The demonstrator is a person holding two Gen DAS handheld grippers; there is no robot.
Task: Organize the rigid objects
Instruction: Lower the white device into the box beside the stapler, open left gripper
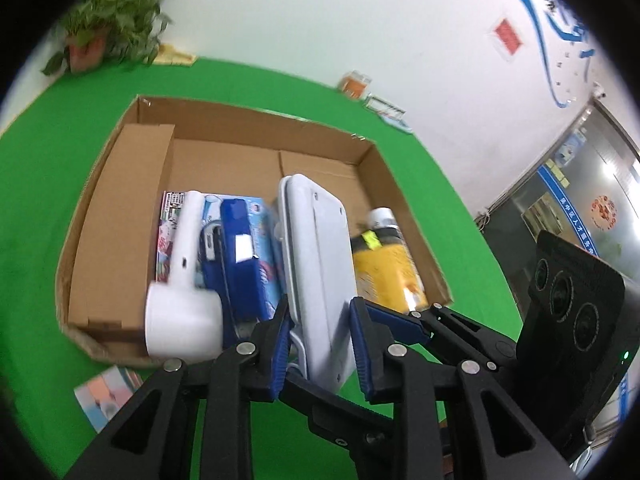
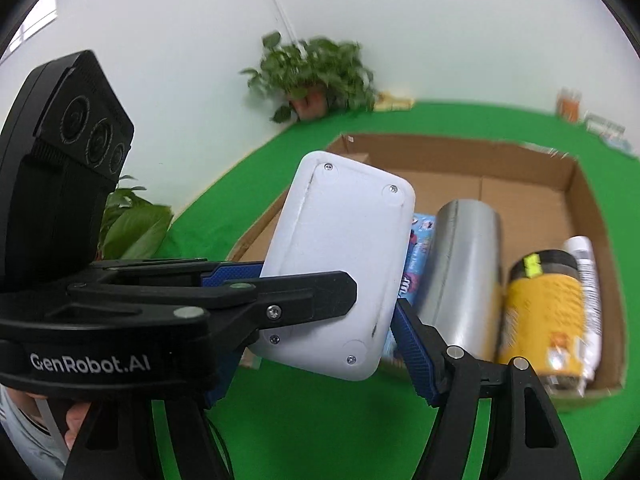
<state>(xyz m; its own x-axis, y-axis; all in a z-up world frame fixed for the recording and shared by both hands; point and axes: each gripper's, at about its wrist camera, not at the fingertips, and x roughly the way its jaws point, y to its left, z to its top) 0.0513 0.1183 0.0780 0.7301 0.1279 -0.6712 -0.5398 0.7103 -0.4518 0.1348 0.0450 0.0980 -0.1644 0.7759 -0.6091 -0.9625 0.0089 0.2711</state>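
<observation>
**White case held over the near edge of the box, both tools on it**

Left tool [image 1: 320, 344] is clenched on the white case [image 1: 320, 260], pads pinching its thin faces at the near end. Right tool [image 2: 332, 316] also sits on the same case [image 2: 340, 264] across its wider dimension; its right blue pad [image 2: 414, 344] looks to touch the case edge, the other pad is hidden behind the left tool's arm, so a firm grasp there I cannot tell for sure. No earlier motion noted.

Landmark: cardboard box [image 1: 240, 120] on the green counter [image 1: 36, 208]. The case hangs above the box's near wall, roughly mid-width, lifted clear of the contents. Its long axis runs away from the tools, toward the box's far wall, tilted up a bit.

Inside the box, left of the case: white handheld device [image 1: 182, 280], blue stapler-like thing [image 1: 236, 248], on a printed packet. Right of the case: steel cylinder [image 2: 460, 268], then yellow can [image 2: 540, 312], then white tube [image 2: 586, 280] against the right wall. The far half of the box floor is bare.

Judgement: the coming move is a placement into the box. The case lies straight ahead of both tools, already lined up with the gap between the stapler and the steel cylinder; the left tool has the sure hold. The slot looks tight, so the case probably goes in on edge or further back.
</observation>
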